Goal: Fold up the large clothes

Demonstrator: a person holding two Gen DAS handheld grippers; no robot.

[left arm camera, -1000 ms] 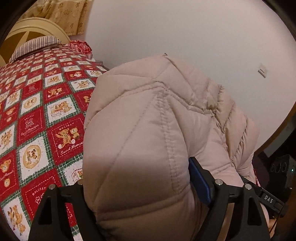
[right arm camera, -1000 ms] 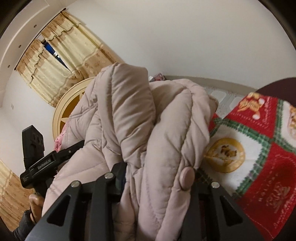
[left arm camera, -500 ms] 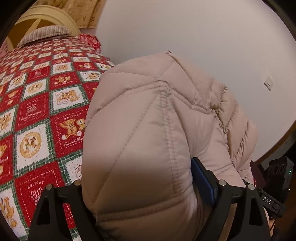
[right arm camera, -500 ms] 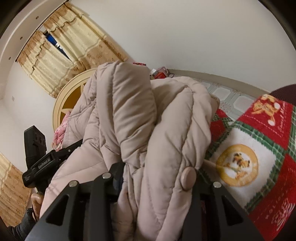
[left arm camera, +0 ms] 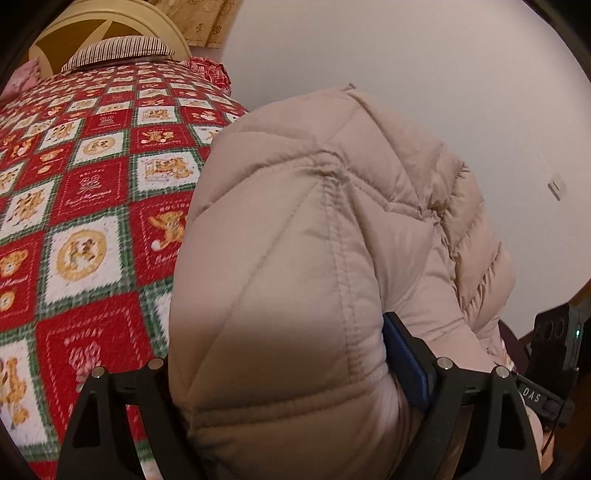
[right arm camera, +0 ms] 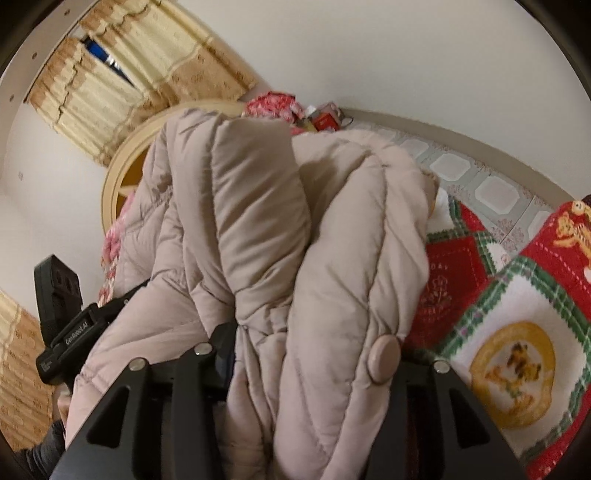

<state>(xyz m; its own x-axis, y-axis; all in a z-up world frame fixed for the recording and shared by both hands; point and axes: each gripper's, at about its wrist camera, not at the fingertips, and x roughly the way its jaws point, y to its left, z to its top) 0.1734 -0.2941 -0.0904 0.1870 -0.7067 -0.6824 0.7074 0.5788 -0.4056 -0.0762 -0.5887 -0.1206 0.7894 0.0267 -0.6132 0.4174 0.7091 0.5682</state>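
A beige quilted puffer jacket (left arm camera: 314, 240) hangs bunched over the bed's red teddy-bear quilt (left arm camera: 92, 206). My left gripper (left arm camera: 280, 354) stands wide with a thick padded fold filling its jaws, and the blue pad (left arm camera: 402, 354) presses into the fabric. In the right wrist view the jacket (right arm camera: 258, 221) is gathered in several folds between the fingers of my right gripper (right arm camera: 317, 347). Its jaws are opening while the folds still fill the gap. A round beige snap button (right arm camera: 384, 360) sits by the right finger. The jacket's lower part is hidden.
A striped pillow (left arm camera: 118, 51) and a cream headboard (left arm camera: 103, 26) lie at the bed's far end. Yellow curtains (right arm camera: 110, 85) hang behind. Tiled floor (right arm camera: 480, 184) runs beside the quilt's edge (right arm camera: 517, 332). The other gripper's black body (right arm camera: 62, 332) is at the left.
The right gripper has swung sideways with the jacket, so more floor and quilt show, and its fingers have spread a little. The left view has rolled slightly, with its grip unchanged.
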